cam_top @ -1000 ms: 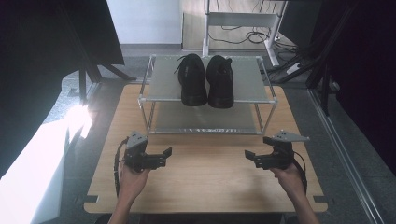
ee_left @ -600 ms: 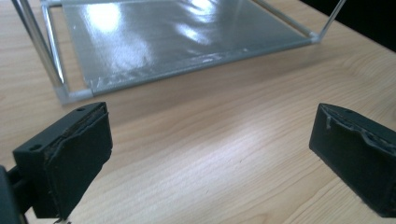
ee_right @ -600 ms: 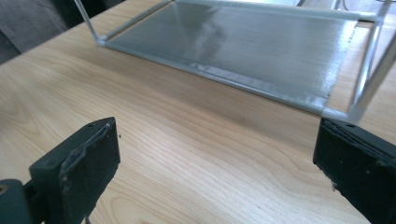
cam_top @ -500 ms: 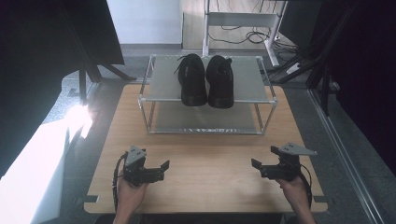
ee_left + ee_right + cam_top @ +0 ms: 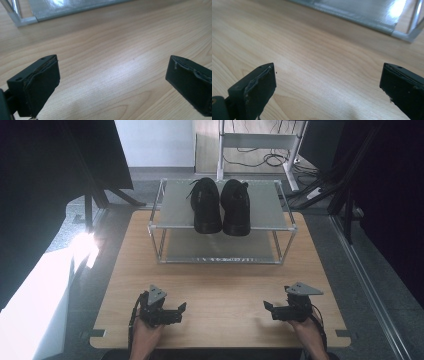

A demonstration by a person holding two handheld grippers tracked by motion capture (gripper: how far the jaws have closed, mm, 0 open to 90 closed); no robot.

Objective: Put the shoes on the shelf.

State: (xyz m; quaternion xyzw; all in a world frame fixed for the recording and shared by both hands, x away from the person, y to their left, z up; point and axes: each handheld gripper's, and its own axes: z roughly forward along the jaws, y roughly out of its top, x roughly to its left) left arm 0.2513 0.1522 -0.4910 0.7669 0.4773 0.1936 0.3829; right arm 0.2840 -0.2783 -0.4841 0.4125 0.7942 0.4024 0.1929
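Observation:
A pair of black lace-up shoes [image 5: 221, 206] stands side by side on the top shelf of a two-tier metal rack [image 5: 175, 210] at the far side of the wooden table [image 5: 220, 280]. My left gripper [image 5: 181, 310] rests low near the table's front left, open, nothing between its jaws [image 5: 112, 82]. At the front right my right gripper [image 5: 267, 309] is open too, jaws wide apart over bare wood [image 5: 327, 85]. Both point inward toward each other, well short of the rack.
The rack's lower shelf [image 5: 220, 247] holds nothing; its edge shows in the left gripper view [image 5: 75, 11] and right gripper view [image 5: 362, 15]. Dark screens stand left and right of the table. Bright light falls on the floor at left [image 5: 45, 285].
Both grippers have drawn back toward the table's front edge, farther from the rack, and stayed open. The shoes have not moved.

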